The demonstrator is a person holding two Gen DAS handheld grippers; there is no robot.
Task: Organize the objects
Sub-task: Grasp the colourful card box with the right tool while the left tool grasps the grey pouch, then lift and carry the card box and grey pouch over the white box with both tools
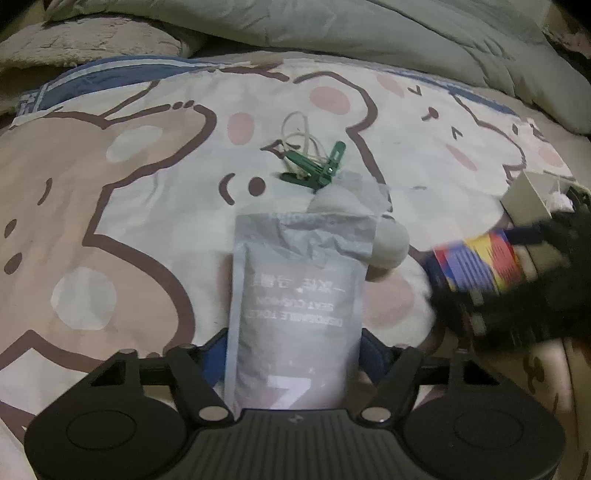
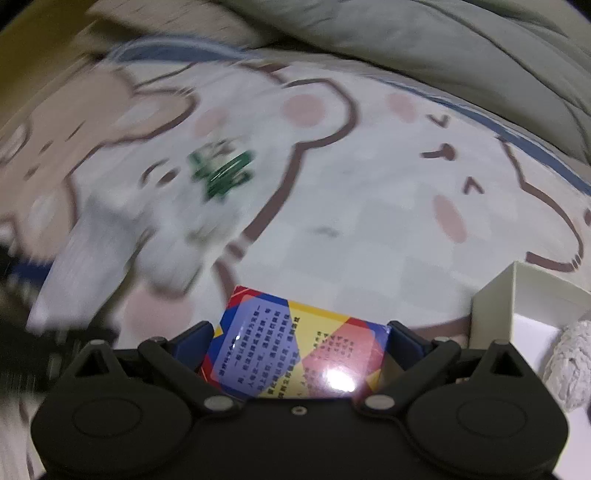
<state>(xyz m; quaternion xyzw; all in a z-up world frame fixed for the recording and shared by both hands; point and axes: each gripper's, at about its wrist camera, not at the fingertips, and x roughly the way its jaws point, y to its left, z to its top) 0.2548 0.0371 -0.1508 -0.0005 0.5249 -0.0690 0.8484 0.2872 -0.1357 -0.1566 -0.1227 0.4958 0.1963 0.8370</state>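
A grey pouch [image 1: 295, 295] printed with white lettering stands between the blue pads of my left gripper [image 1: 295, 347], which press on both its sides. My right gripper [image 2: 297, 332] is shut on a colourful card box [image 2: 295, 350] of red, yellow and blue. That box [image 1: 476, 262] also shows blurred at the right of the left wrist view. Green clips [image 1: 314, 166] with a white cord loop [image 1: 299, 133] lie on the bed beyond the pouch. They appear blurred [image 2: 221, 170] in the right wrist view, where the pouch [image 2: 85, 251] is a pale smear at left.
Everything rests on a bear-print bed sheet [image 1: 110, 184]. An open white box [image 2: 517, 295] sits at the right and holds a white knitted thing [image 2: 572, 365]. A pale soft bundle [image 1: 388, 240] lies behind the pouch. A grey-green quilt [image 1: 369, 29] is piled along the far side.
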